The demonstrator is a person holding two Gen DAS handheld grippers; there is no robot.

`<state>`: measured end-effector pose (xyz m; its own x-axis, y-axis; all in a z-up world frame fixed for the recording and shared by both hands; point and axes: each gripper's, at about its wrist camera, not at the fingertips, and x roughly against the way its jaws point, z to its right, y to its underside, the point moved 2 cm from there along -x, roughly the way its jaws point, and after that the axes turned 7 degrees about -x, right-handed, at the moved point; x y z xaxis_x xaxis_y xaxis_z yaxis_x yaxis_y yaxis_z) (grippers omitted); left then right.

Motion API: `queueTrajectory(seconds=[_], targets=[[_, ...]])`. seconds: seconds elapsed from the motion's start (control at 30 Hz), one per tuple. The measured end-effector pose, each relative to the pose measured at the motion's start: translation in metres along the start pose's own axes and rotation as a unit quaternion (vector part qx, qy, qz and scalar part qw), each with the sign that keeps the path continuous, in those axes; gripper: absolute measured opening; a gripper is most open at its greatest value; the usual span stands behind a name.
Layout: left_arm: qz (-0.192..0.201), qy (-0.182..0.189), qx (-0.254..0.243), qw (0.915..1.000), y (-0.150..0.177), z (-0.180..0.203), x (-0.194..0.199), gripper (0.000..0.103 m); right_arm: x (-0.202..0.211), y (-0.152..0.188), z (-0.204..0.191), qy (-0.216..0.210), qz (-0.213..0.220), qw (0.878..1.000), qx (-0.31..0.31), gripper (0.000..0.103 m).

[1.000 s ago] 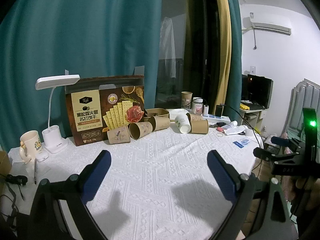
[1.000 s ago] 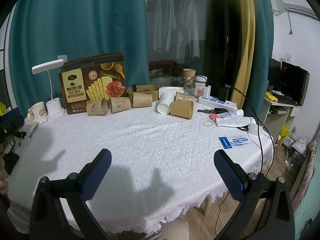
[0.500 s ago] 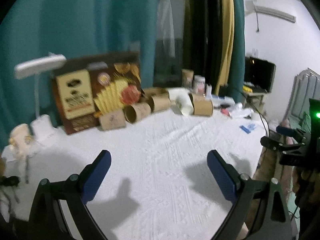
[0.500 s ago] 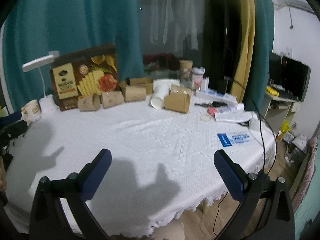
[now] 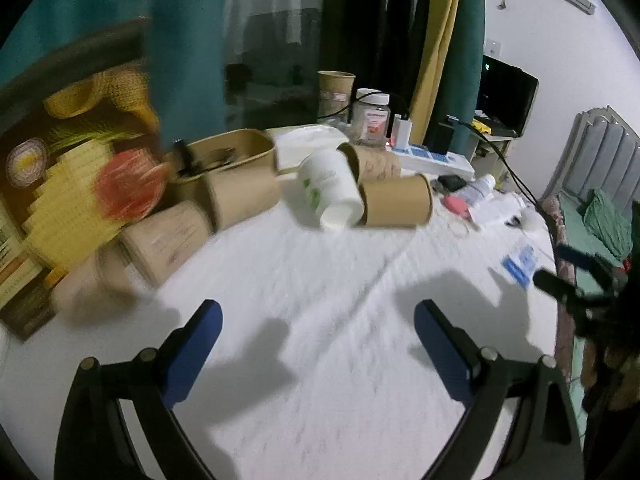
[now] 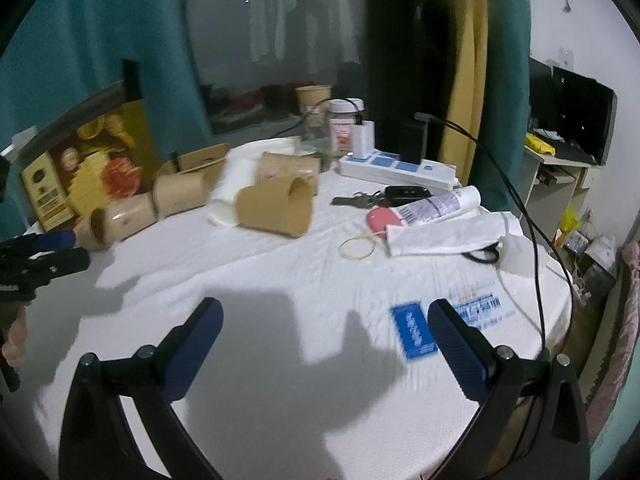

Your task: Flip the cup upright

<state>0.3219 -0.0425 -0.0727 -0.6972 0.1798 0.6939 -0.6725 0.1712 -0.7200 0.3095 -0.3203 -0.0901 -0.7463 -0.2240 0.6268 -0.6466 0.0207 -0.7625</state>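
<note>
Bench (image 6: 280, 300): white cloth, woven relief pattern.
Cups lying on it: plain kraft brown (image 5: 396, 206); one white cup (image 5: 330, 192) with a green leaf print.
Upright cup (image 5: 336, 88), far: brown with a pale label.
Box (image 5: 60, 184), far left: dark brown, with yellow crackers and a red round.
Curtains: teal (image 6: 100, 40); one yellow strip (image 6: 468, 60).
Power strip (image 6: 396, 170): white, blue sockets.
Card (image 6: 414, 332), near right: blue.
Rubber band (image 6: 356, 248): yellow.
Both hand-held grippers, left (image 5: 316, 344) and right (image 6: 326, 344): black frames, blue pads.
</note>
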Motion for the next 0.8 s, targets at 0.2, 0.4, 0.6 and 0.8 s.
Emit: queueTrajectory(seconds=[0.2, 0.4, 0.6, 0.8], targets=[[-0.011, 0.024, 0.037, 0.999, -0.054, -0.013, -0.076, 0.086, -0.043, -0.016, 0.02, 0.005, -0.013, 0.999, -0.029, 0.101], [-0.021, 0.039, 0.069, 0.9966, -0.085, -0.026, -0.134, 0.079, -0.064, -0.022, 0.036, 0.012, -0.018, 0.999, -0.047, 0.101], [-0.044, 0.061, 0.103, 0.9918, -0.089, -0.033, -0.167, 0.071, -0.063, -0.022, 0.052, 0.021, -0.018, 0.997, -0.068, 0.101], [-0.064, 0.104, 0.133, 0.9836, -0.086, -0.038, -0.18, 0.062, -0.055, -0.016, 0.054, 0.023, -0.018, 0.997, -0.073, 0.101]])
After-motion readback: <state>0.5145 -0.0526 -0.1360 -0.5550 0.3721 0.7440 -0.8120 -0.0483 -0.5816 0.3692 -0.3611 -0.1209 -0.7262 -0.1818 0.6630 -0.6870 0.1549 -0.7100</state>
